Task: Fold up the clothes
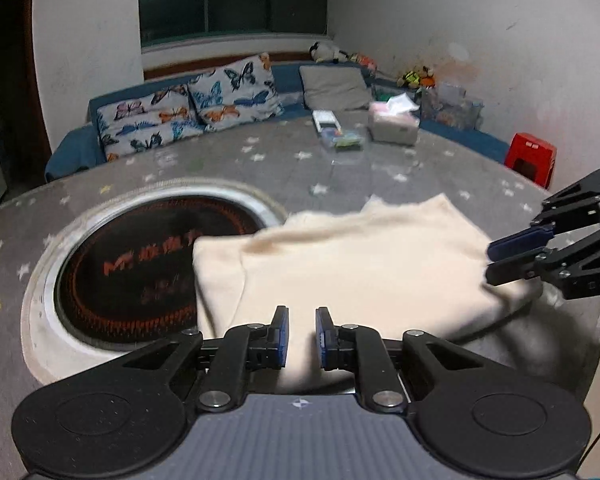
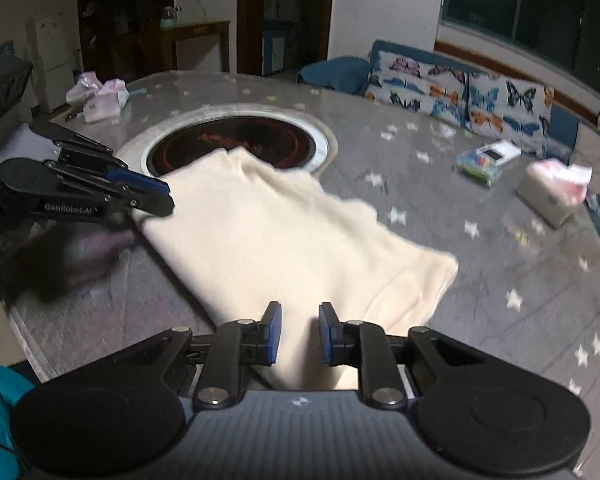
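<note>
Cream garment [image 1: 352,256] lay folded on the counter [image 1: 228,168], partly over the round burner [image 1: 140,264]. Left tool [image 1: 301,336] and right tool [image 2: 299,332], both angled downward, each clamped a near edge.

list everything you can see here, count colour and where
garment: one, cream, on the near table edge, partly over the cooktop
cooktop: one, black and red, round, set in the table
table: one, grey with stars
butterfly cushions: two, white with blue and orange, on the blue sofa
grey cushion: one, on the sofa
tissue box: one, pale, far table side
stool: one, red, beside the table
left gripper: black, blue pads, garment between them
right gripper: same
</note>
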